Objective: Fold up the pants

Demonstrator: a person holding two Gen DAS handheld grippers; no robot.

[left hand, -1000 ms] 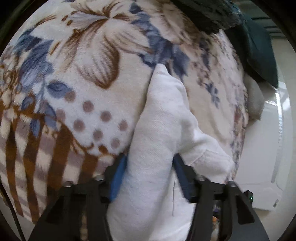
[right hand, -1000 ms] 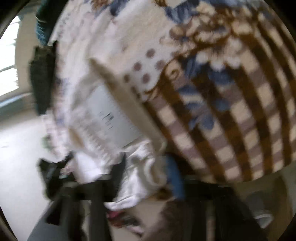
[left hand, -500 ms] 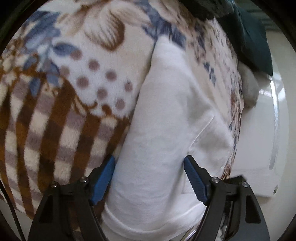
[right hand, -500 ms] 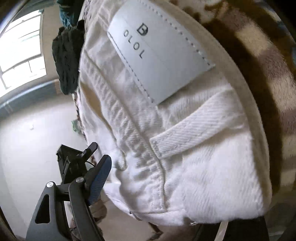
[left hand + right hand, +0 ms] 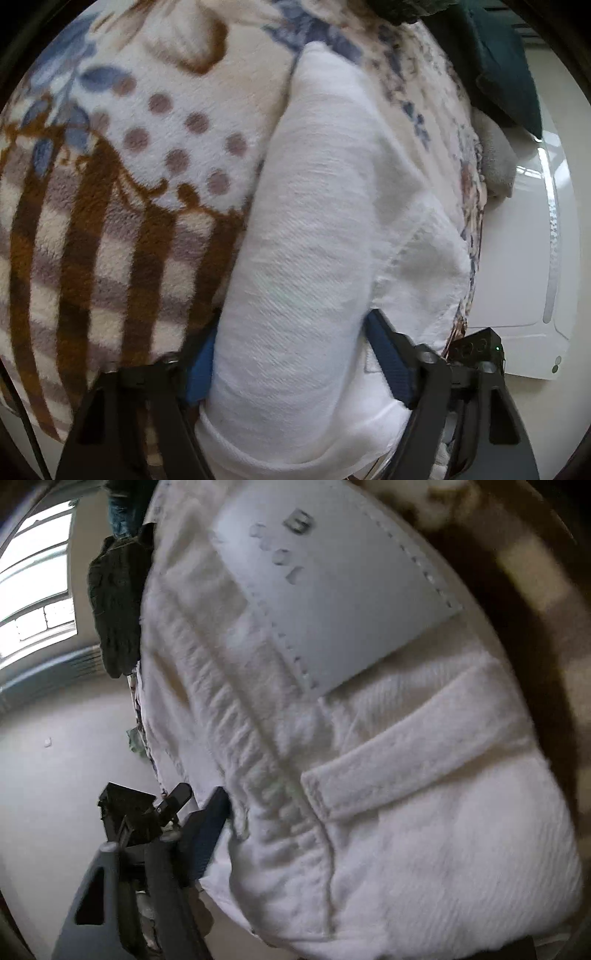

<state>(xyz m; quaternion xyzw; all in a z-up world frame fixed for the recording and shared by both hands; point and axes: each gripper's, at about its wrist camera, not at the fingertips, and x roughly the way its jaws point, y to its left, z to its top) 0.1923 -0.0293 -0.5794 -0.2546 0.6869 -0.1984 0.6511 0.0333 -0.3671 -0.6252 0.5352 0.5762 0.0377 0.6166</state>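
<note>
My left gripper [image 5: 295, 363] has its two blue-padded fingers [image 5: 389, 363] spread wide on either side of a thick roll of the white pants [image 5: 314, 240]. The cloth fills the whole gap and bulges past both pads, so I am holding that bundle between them. In the left wrist view the pants run as a long pale band from the bottom centre up toward the upper middle of the frame, with a folded corner jutting out to the right of centre. They lie on a fleece blanket [image 5: 122, 192] printed with brown stripes, brown dots and blue flowers, which covers the left half of the frame. Along the right edge sits a white glossy surface [image 5: 517, 266], and a dark teal cloth [image 5: 506, 74] is in the upper right corner.

In the right wrist view the waistband of the pants [image 5: 369, 757] takes up most of the frame, blurred. A pale grey label [image 5: 332, 590] with dark lettering is stitched on in the upper centre, and a belt loop [image 5: 417, 742] crosses the band at right of centre. Only one finger [image 5: 207, 834] of my right gripper shows, at lower left, pressed against the edge of the cloth; the other is hidden behind the fabric, so I cannot tell whether this gripper is clenched. A dark garment [image 5: 114, 602] hangs at upper left, beside a bright window [image 5: 33, 572].
</note>
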